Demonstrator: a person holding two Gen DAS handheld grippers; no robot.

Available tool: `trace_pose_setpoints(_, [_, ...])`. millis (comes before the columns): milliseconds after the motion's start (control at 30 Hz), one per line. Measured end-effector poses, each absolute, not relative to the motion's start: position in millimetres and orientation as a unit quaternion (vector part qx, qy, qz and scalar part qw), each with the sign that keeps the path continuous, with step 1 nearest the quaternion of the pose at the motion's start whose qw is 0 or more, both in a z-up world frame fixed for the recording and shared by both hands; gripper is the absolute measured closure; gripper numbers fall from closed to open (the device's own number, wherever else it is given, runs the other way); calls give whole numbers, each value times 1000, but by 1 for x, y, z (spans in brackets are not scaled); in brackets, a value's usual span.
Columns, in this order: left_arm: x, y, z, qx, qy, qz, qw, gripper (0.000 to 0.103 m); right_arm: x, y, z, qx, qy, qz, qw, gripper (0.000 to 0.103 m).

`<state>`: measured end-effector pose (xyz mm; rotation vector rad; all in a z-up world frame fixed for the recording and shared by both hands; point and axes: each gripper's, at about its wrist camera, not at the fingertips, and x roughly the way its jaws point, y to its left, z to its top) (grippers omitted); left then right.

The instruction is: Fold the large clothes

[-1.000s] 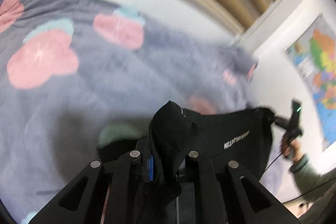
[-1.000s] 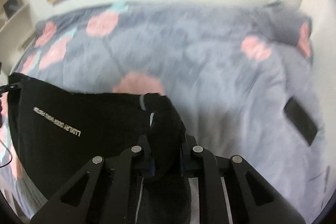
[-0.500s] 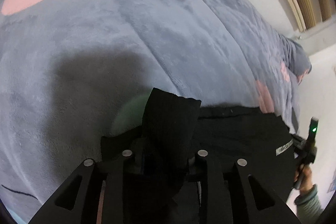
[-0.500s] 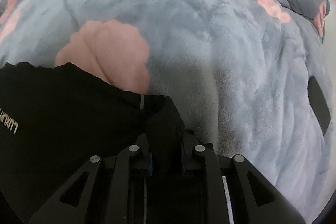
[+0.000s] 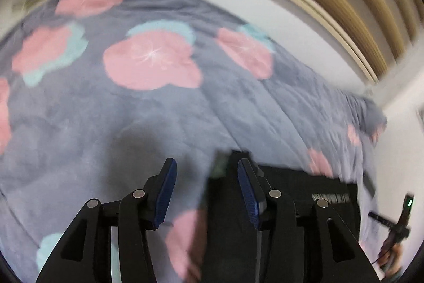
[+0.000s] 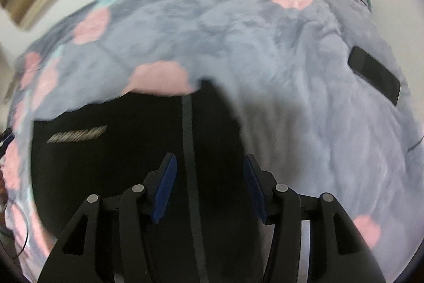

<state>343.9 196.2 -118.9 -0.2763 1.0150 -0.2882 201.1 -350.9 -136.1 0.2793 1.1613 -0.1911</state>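
Observation:
A black garment (image 6: 119, 163) with a grey stripe and a line of pale print (image 6: 76, 134) lies spread on a grey blanket with pink flowers (image 6: 291, 110). Above its right part my right gripper (image 6: 209, 171) hovers with its jaws opening; the blue pads (image 6: 165, 187) stand apart and press on nothing, the cloth lying below them. In the left wrist view the garment (image 5: 304, 184) lies at the lower right. My left gripper (image 5: 206, 177) is over its left edge, jaws opening, pads (image 5: 167, 192) clear of the cloth.
A dark phone (image 6: 373, 74) lies on the blanket to the right of the garment. A white wall and beige curtain (image 5: 357, 4) stand behind the bed. A person's hand (image 5: 392, 256) holds the other device at the garment's far side.
Both grippers held bunched black cloth a second ago. Their jaws have now parted and the cloth has dropped flat onto the blanket. Both views have swung and are blurred.

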Motion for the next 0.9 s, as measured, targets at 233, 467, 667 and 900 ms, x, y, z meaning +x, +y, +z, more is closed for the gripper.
trace_pose_setpoints(233, [235,49,-126,-66,513,-281,808,53,172,-241,-133,94,548,-25,831,48])
trace_pose_setpoints(467, [208,-29,-204,-32,580,-272,767,54,180,-211,-175,31,557,-48,829,49])
trace_pose_setpoints(667, [220,-43,-234,-25,604,-247,757,54,181,-225,-233,67,583,-48,809,46])
trace_pose_setpoints(900, [242,-35,-172,-44,563,-271,780,54,189,-233,-171,103,558,-16,823,47])
